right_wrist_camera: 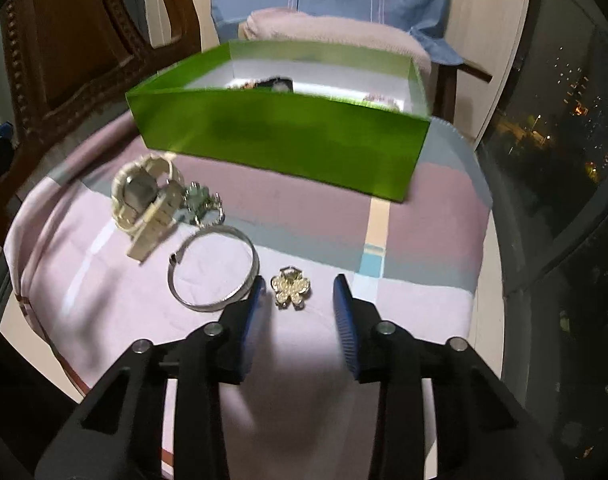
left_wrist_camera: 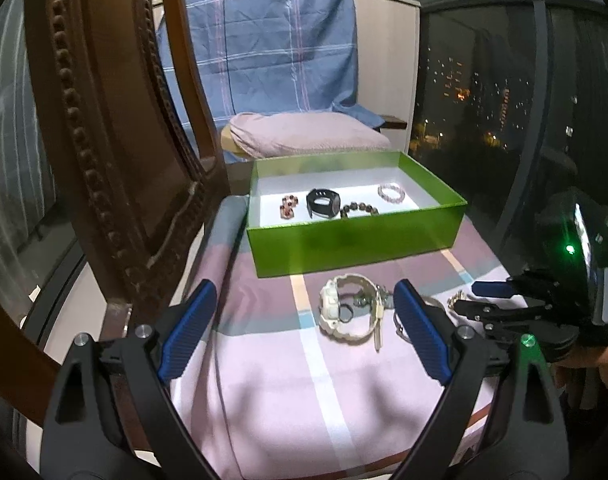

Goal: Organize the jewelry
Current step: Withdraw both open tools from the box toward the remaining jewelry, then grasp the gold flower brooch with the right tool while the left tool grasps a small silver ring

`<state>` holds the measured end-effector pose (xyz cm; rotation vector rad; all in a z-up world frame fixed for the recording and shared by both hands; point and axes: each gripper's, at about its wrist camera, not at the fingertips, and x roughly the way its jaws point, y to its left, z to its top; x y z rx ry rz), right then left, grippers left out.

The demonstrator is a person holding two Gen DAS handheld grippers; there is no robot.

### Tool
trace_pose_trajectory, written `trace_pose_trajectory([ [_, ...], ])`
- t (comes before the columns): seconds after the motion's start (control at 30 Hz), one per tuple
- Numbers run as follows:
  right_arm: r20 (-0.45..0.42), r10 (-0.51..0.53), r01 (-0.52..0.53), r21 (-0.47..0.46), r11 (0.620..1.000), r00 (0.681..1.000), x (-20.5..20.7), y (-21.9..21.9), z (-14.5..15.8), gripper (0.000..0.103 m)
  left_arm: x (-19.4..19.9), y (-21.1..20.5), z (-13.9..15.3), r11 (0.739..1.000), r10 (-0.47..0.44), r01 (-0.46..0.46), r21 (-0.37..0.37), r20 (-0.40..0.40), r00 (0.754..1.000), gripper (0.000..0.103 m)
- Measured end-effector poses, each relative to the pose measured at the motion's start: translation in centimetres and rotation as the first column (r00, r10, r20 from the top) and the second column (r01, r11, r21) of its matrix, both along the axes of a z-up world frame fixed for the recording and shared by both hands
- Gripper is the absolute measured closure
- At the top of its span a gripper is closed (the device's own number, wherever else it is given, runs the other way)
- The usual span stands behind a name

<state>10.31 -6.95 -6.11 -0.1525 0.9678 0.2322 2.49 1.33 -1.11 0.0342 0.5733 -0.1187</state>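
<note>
In the left wrist view, the left tool (left_wrist_camera: 304, 328) fills the bottom of the frame with its blue pads spread wide and nothing between them. Just beyond its tips, at centre, a cream watch (left_wrist_camera: 345, 306) lies on the checked cloth of the bench (left_wrist_camera: 264, 380), a small key (left_wrist_camera: 378, 326) touching its right side. Above them the green box (left_wrist_camera: 355, 240) holds a red bead bracelet (left_wrist_camera: 288, 206), a black watch (left_wrist_camera: 323, 202), a brown bead bracelet (left_wrist_camera: 357, 209) and a pale bead bracelet (left_wrist_camera: 391, 193). At right the right tool (left_wrist_camera: 469, 298) reaches in low over the cloth.

In the right wrist view, the right tool (right_wrist_camera: 300, 300) stands partly open at lower centre, gripping nothing; a gold flower brooch (right_wrist_camera: 291, 287) lies between its fingertips, apart from both. A silver bangle (right_wrist_camera: 214, 268) touches the left finger. The cream watch (right_wrist_camera: 148, 200) and a greenish trinket (right_wrist_camera: 202, 204) lie at left, the green box (right_wrist_camera: 280, 144) above.
</note>
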Motion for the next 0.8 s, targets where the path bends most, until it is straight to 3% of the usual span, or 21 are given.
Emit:
trace_pose_trajectory([
  [0.17, -0.007, 0.025, -0.025, -0.020, 0.999, 1.000, 0.2, 0.8, -0.6, 0.078, 0.0, -0.6, -0.3, 1.000, -0.019, 0.019, 0.015, -0.008, 1.000, 0.014],
  [0.4, -0.013, 0.022, -0.023, -0.015, 1.000, 1.000, 0.4, 0.9, -0.6, 0.079, 2.7, -1.8, -1.7, 0.998, -0.032, 0.036, 0.051, -0.075, 0.997, 0.016],
  [0.6, -0.016, 0.020, -0.020, -0.001, 1.000, 1.000, 0.4, 0.5, -0.6, 0.079, 8.1, -2.4, -5.6, 0.995, -0.016, 0.042, 0.095, -0.264, 0.964, 0.058],
  [0.67, -0.012, 0.016, -0.016, 0.006, 1.000, 1.000, 0.3, 0.2, -0.4, 0.079, 9.3, -2.6, -6.8, 0.996, -0.047, 0.069, 0.060, -0.318, 0.947, 0.084],
  [0.73, -0.012, 0.014, -0.014, 0.009, 1.000, 1.000, 0.1, 0.0, -0.3, 0.079, 9.2, -2.4, -6.6, 0.997, -0.034, 0.052, 0.053, -0.298, 0.954, 0.086],
  [0.8, -0.014, 0.014, -0.014, 0.012, 1.000, 1.000, 0.1, -0.2, -0.3, 0.079, 8.9, -1.6, -6.2, 0.999, -0.035, 0.035, -0.007, -0.308, 0.951, 0.086],
])
